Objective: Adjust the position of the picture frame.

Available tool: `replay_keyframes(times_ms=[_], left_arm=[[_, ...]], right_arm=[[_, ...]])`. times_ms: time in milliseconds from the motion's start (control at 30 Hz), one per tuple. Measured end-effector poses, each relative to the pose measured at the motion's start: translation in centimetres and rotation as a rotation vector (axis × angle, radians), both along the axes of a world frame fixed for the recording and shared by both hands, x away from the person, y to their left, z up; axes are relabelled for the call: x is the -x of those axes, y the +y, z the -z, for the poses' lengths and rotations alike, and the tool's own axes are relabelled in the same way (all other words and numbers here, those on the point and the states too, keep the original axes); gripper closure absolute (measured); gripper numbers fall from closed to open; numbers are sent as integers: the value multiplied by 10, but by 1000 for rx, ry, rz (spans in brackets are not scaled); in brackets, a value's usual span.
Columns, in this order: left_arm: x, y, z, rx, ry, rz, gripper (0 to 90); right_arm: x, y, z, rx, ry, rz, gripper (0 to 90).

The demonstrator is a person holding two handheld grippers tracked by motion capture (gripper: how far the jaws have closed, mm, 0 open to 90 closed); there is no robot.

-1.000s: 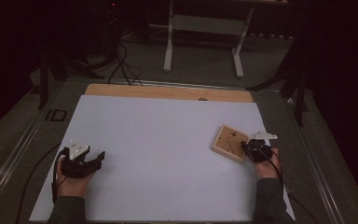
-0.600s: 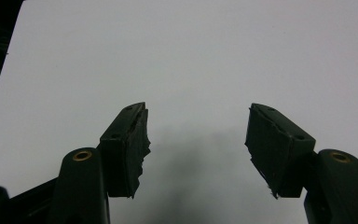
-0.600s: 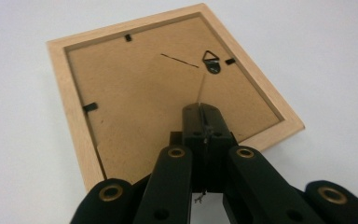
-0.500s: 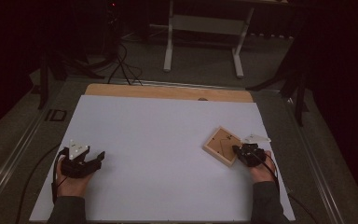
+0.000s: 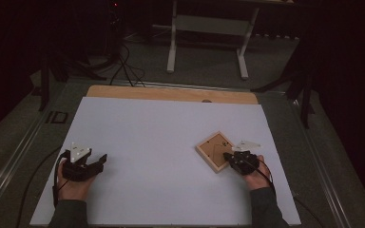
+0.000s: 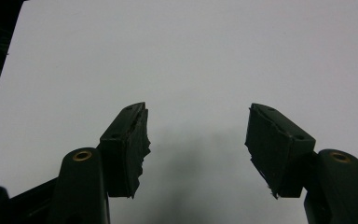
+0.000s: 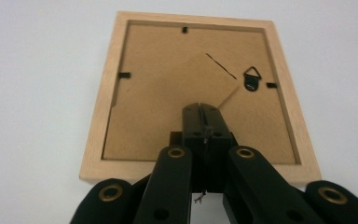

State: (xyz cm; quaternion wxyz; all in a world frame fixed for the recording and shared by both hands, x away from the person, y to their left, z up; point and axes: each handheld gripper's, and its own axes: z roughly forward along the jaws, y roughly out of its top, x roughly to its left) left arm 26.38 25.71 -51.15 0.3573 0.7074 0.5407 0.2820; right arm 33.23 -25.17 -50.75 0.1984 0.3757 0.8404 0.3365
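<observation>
A small wooden picture frame (image 5: 212, 149) lies back side up on the white sheet (image 5: 161, 128), at the right of the high view. Its brown backing board (image 7: 168, 70) with a folding stand flap and a black hanger (image 7: 251, 80) shows in the right gripper view. My right gripper (image 5: 228, 157) is at the frame's near right edge; its jaws are pressed together, tips (image 7: 200, 109) over the backing board close to the frame's near rail. I cannot tell whether they pinch anything. My left gripper (image 5: 100, 159) rests at the front left, open (image 6: 198, 126) over bare sheet.
The wooden table edge (image 5: 171, 93) shows beyond the sheet. Behind the table stand a white-legged stand (image 5: 209, 42) and floor cables (image 5: 123, 61). Dark floor surrounds the table on both sides.
The picture frame and my right gripper have moved together to the left and slightly toward the front edge. The left gripper has stayed put.
</observation>
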Motion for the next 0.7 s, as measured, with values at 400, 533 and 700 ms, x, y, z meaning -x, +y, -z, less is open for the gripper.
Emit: replay_keyframes(times_ms=[400, 533, 700], left_arm=[[0, 0, 0, -1, 0, 1, 386], [0, 0, 0, -1, 1, 2, 386], [0, 0, 0, -3, 2, 2, 386]], right_arm=[[5, 28, 0, 21, -2, -96, 900], [6, 35, -1, 25, -3, -117, 900], [7, 42, -1, 32, -4, -136, 900]])
